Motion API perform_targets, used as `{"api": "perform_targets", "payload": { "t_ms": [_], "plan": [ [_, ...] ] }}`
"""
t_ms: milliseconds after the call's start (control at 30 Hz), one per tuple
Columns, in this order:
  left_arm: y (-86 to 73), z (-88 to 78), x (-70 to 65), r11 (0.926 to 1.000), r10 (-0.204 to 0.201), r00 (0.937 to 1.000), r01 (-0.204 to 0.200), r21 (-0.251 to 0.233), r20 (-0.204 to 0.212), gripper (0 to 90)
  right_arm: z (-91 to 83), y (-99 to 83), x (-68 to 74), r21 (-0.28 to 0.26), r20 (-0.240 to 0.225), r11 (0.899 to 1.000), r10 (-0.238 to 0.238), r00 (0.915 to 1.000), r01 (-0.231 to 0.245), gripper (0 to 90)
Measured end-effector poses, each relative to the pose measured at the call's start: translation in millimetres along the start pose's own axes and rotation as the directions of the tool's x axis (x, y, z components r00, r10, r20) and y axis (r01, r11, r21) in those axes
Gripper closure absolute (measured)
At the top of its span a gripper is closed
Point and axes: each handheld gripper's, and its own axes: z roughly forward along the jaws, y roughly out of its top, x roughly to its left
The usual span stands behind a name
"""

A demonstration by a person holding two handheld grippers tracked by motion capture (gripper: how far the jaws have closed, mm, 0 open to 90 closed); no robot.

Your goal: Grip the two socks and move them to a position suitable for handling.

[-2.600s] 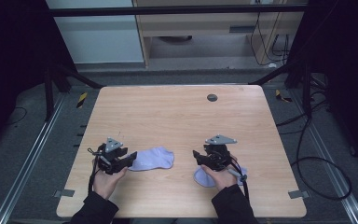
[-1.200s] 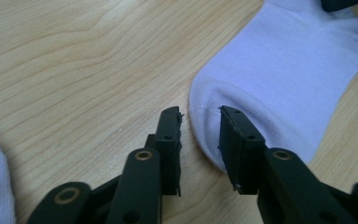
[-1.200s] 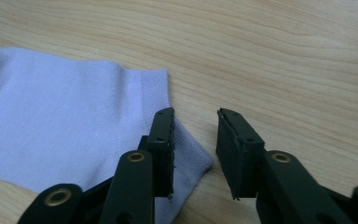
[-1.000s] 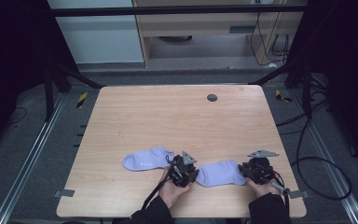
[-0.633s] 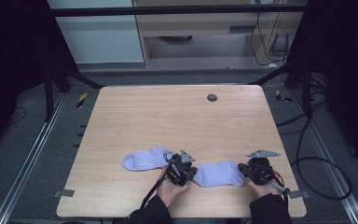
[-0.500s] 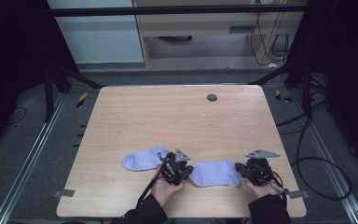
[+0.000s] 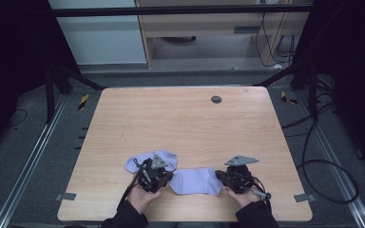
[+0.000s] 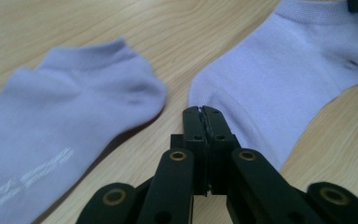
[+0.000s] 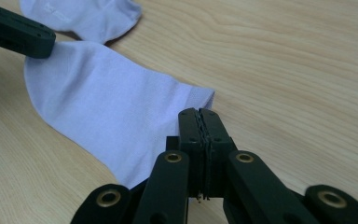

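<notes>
Two lilac ankle socks lie on the wooden table (image 7: 180,123). My left gripper (image 7: 169,180) is shut on the left end of the nearer sock (image 7: 197,181), and my right gripper (image 7: 220,179) is shut on that sock's right end. The sock stretches between them, just above the table. In the left gripper view the closed jaws (image 8: 203,113) pinch the edge of this sock (image 8: 279,84), and the other sock (image 8: 65,130) lies flat beside it. The right gripper view has its jaws (image 9: 198,114) pinching the cuff corner of the held sock (image 9: 107,107).
The second sock (image 7: 140,162) lies just left of and behind my left gripper, close to the held sock's end. A dark round cap (image 7: 216,99) sits in the tabletop far back. The table's front edge runs just below my hands.
Both grippers have moved left together, carrying the nearer sock with them. Its left end now sits close beside the other sock, which has stayed in place.
</notes>
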Motion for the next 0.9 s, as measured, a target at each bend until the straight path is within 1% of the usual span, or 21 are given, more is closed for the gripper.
{"api": "perform_targets", "payload": {
  "t_ms": [33, 133, 233, 367, 500, 533, 600, 667, 733, 800, 900],
  "plan": [
    [-2.3, -0.5, 1.7, 1.0000, -0.003, 1.0000, 0.003, 0.005, -0.005, 88.9, 2.7, -0.1, 1.8, 0.004, -0.003, 1.000, -0.011, 0.9999, 0.011, 89.4],
    [-6.7, 0.4, 5.3, 0.9997, -0.012, 0.9999, 0.012, 0.021, -0.003, 88.9, 8.8, -1.3, 5.6, 0.026, -0.006, 1.000, -0.008, 0.9999, 0.009, 89.3],
    [-10.4, 3.7, 5.3, 0.9990, -0.015, 0.9999, 0.015, 0.041, -0.002, 88.7, 11.9, -4.5, 6.5, 0.045, -0.007, 0.999, -0.004, 1.0000, 0.005, 89.3],
    [-14.4, 8.1, 5.0, 0.9982, -0.010, 1.0000, 0.010, 0.059, -0.001, 88.3, 13.8, -7.7, 6.5, 0.061, -0.004, 0.998, -0.011, 0.9999, 0.011, 89.2],
    [-15.6, 9.8, 6.5, 0.9988, -0.008, 1.0000, 0.008, 0.049, -0.006, 85.7, 14.9, -10.1, 5.7, 0.069, 0.009, 0.997, -0.021, 0.9997, 0.021, 88.8],
    [-15.6, 9.2, 7.2, 0.9987, -0.010, 0.9999, 0.010, 0.049, -0.008, 84.5, 15.0, -10.7, 5.6, 0.066, 0.010, 0.998, -0.018, 0.9998, 0.017, 88.4],
    [-14.9, 6.4, 8.4, 0.9995, -0.016, 0.9997, 0.017, 0.028, -0.018, 79.9, 14.3, -11.3, 5.2, 0.064, 0.015, 0.998, -0.008, 0.9998, 0.007, 84.5],
    [-13.4, 0.6, 11.0, 0.9999, -0.016, 0.9994, 0.016, 0.000, -0.031, 71.6, 13.2, -11.3, 3.9, 0.052, 0.030, 0.999, -0.014, 0.9995, 0.013, 79.6],
    [-11.6, -6.9, 14.7, 0.9993, -0.023, 0.9987, 0.021, -0.030, -0.046, 66.4, 10.2, -9.5, 2.3, 0.034, 0.034, 0.999, -0.005, 0.9994, 0.004, 74.9],
    [-9.7, -15.2, 20.7, 0.9979, -0.034, 0.9975, 0.030, -0.057, -0.062, 63.0, 6.4, -6.1, 1.0, 0.002, 0.043, 1.000, 0.002, 0.9991, -0.002, 71.6],
    [-9.2, -27.0, 32.9, 0.9934, -0.065, 0.9935, 0.055, -0.100, -0.094, 58.7, 1.9, 0.7, -0.2, -0.033, 0.044, 0.999, 0.007, 0.9990, -0.006, 65.8]
  ]
}}
